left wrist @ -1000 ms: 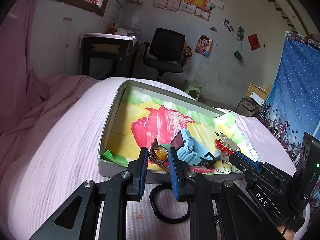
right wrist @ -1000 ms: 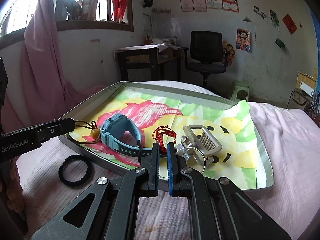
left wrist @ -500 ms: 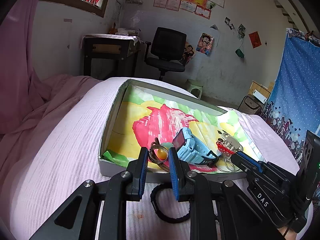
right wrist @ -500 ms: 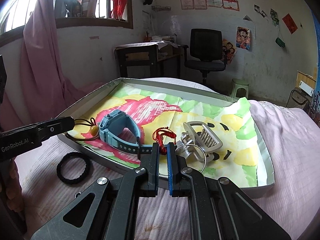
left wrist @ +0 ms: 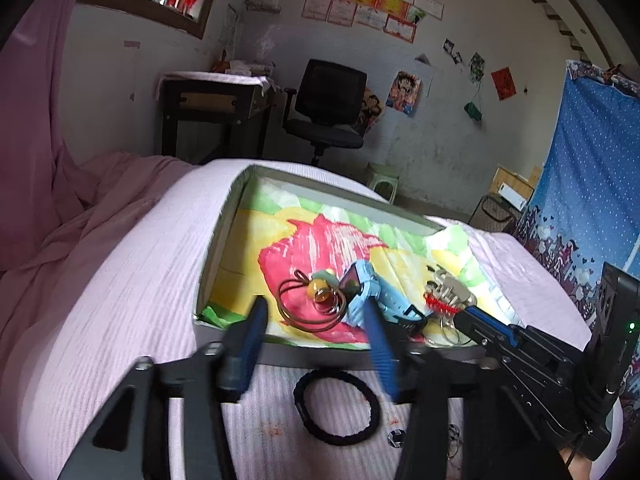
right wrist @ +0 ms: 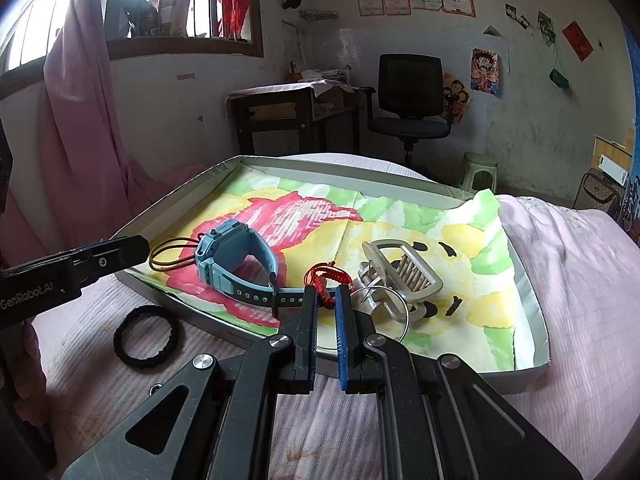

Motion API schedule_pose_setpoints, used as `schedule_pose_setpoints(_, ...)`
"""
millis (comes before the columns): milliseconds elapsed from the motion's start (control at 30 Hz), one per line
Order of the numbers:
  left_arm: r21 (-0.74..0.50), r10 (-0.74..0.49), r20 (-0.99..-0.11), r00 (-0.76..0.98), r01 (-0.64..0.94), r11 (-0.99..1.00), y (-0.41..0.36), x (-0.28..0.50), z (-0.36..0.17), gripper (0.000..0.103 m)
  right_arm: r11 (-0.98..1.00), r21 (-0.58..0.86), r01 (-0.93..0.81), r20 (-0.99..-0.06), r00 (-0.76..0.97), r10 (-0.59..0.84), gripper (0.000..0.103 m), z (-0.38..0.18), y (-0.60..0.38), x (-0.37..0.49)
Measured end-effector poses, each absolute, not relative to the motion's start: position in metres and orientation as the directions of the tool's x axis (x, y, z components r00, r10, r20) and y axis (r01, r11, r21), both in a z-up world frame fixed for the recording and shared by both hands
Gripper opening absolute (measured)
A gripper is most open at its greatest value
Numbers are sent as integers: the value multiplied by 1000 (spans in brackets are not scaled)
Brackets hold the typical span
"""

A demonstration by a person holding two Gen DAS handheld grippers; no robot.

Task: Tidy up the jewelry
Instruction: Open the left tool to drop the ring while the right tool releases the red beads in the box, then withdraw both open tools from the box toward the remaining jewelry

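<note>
Shown from both wrists, the left claw (left wrist: 316, 320) stands wide open and empty at the near rim of the shallow tray (left wrist: 224, 232), its blue fingers (left wrist: 252, 336) blurred. Just ahead of it, inside the tray, lie the corded amber pendant (left wrist: 320, 296) and, slightly to its right, the blue watch (left wrist: 368, 292); beneath and behind its fingertips the black ring (left wrist: 336, 408) rests on the pink bed cover (left wrist: 120, 280), outside the tray. The right claw (right wrist: 327, 300) is nearly closed, a narrow gap between its pads, tips at the red cord (right wrist: 326, 280); whether it pinches the cord cannot be told. Beside its right finger sit the metal clip (right wrist: 404, 272) and wire ring (right wrist: 394, 316). Risks, as judged: the loose pendant cord may snag on a left finger and drag the pendant; the red cord, apparently joined to the clip, may pull that along; a downward push on the rim may tip the tray on the soft bed.
</note>
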State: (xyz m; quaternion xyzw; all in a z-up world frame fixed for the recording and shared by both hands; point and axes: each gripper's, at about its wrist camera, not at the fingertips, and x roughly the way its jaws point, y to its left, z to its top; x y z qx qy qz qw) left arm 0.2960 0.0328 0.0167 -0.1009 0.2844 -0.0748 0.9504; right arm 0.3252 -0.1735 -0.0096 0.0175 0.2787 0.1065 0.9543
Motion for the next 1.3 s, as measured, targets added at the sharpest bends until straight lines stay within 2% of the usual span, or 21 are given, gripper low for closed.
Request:
schedule_pose_setpoints(67,-239,-196,-511,837,81,968,35,292,20,55,977,93,-193,-527,823,213,8,-9,-174,325)
schedule_pose_setpoints(167,-238,-188,-491,850,77,968,37,285,25,68,978,90,-188,-514,832,207,15,-5,-176,321)
schedule_pose_setpoints(233,-227,-178,-480,859,74,971,36,280,29,75,979,88,-182,-496,845,202,30,-1,-178,315)
schedule_pose_setpoints(300,-206,-167,-462,871,78,976,35,272,34,80,980,85,-178,-478,856,197,39,5,-179,309)
schedule_pose_setpoints(367,-180,-155,-445,882,82,980,34,263,39,86,981,80,-178,-460,866,194,42,10,-180,302)
schedule_pose_setpoints(467,-133,-124,-411,903,75,988,33,248,47,98,982,82,-169,-433,882,188,57,19,-182,290)
schedule_pose_setpoints(633,-91,-106,-368,924,77,993,35,226,56,101,981,98,-166,-367,911,191,89,34,-190,264)
schedule_pose_setpoints(733,-90,-103,-348,932,77,993,36,213,61,102,981,98,-166,-333,924,190,97,43,-193,250)
schedule_pose_setpoints(800,-81,-103,-337,936,80,994,37,205,63,102,981,92,-168,-312,931,189,102,49,-193,239)
schedule_pose_setpoints(1033,-38,-95,-312,945,87,995,36,175,65,102,982,71,-175,-259,948,187,102,58,-201,202)
schedule_pose_setpoints(1300,63,-87,-362,928,118,991,24,161,55,103,983,73,-168,-313,932,182,102,41,-209,182)
